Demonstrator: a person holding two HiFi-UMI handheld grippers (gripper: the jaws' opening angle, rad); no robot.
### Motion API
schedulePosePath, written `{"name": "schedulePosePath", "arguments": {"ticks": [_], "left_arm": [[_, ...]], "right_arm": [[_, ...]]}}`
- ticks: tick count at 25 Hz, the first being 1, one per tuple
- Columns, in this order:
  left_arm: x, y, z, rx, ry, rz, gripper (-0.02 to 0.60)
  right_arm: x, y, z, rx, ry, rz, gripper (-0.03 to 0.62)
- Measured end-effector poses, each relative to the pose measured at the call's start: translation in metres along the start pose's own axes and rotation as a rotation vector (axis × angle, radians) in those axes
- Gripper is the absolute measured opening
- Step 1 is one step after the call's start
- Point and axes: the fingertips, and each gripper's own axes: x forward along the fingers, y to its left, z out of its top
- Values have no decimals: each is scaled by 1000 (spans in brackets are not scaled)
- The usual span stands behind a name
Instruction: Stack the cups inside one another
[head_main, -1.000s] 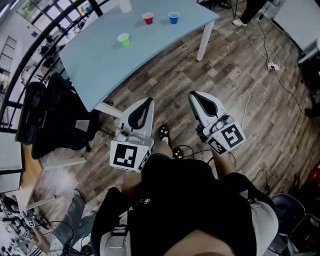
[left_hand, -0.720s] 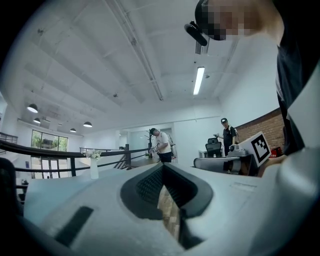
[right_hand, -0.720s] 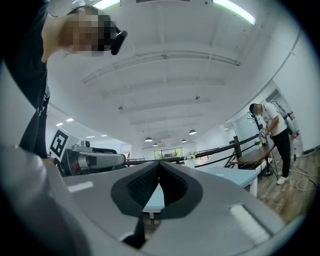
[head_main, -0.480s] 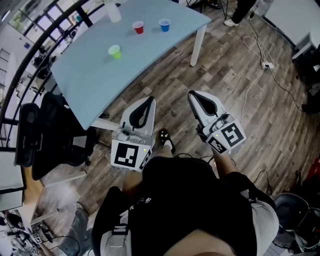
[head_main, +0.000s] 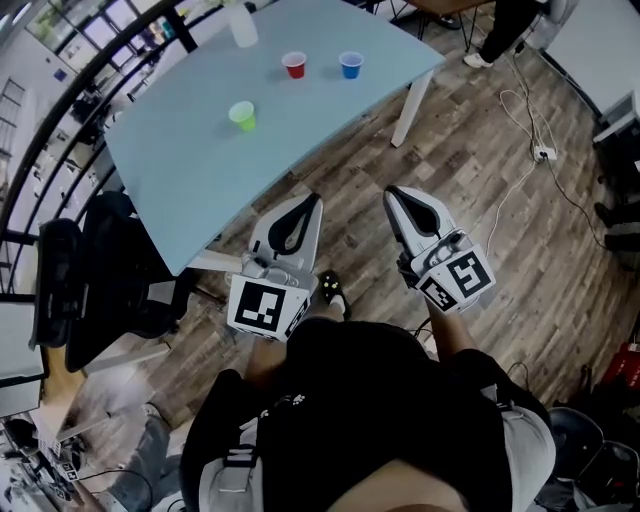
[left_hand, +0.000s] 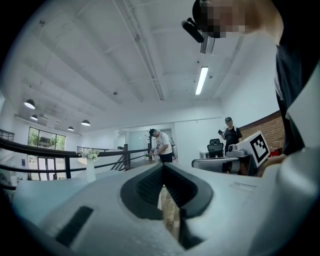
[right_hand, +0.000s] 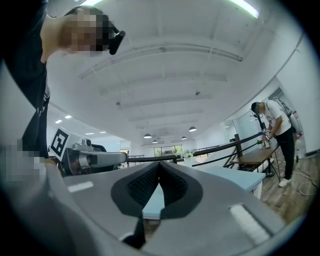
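Three small cups stand apart on the pale blue table (head_main: 190, 170) in the head view: a green cup (head_main: 242, 115) nearest, a red cup (head_main: 294, 65) and a blue cup (head_main: 350, 65) side by side farther back. Both grippers are held level over the wooden floor, short of the table and far from the cups. My left gripper (head_main: 308, 200) (left_hand: 162, 165) reaches the table's near edge, its jaws shut and holding nothing. The jaws of my right gripper (head_main: 395, 192) (right_hand: 159, 163) are also shut and hold nothing. No cup shows in either gripper view.
A white vase (head_main: 240, 25) stands at the table's far edge. A black office chair (head_main: 90, 270) sits left of the table, by a dark railing (head_main: 60, 110). A white table leg (head_main: 412, 82) is at the right. Cables (head_main: 530, 130) lie on the floor; a person (head_main: 500, 25) stands beyond.
Both grippers, still shut, have come closer to the table's near edge, and the left one now overlaps it. The cups have not moved on the table.
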Motion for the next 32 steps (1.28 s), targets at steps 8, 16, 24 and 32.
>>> {"name": "schedulePosePath", "arguments": {"ticks": [8, 16, 24, 32], "left_arm": [[18, 46, 1, -17, -7, 19, -14], [43, 89, 2, -8, -18, 26, -14], [50, 136, -12, -22, -14, 83, -15], [53, 161, -16, -30, -18, 111, -15]], "right_arm": [[48, -13, 4, -9, 7, 26, 8], [94, -33, 1, -9, 9, 34, 9], [146, -41, -13, 19, 10, 85, 8], [171, -39, -20, -5, 31, 108, 8]]}}
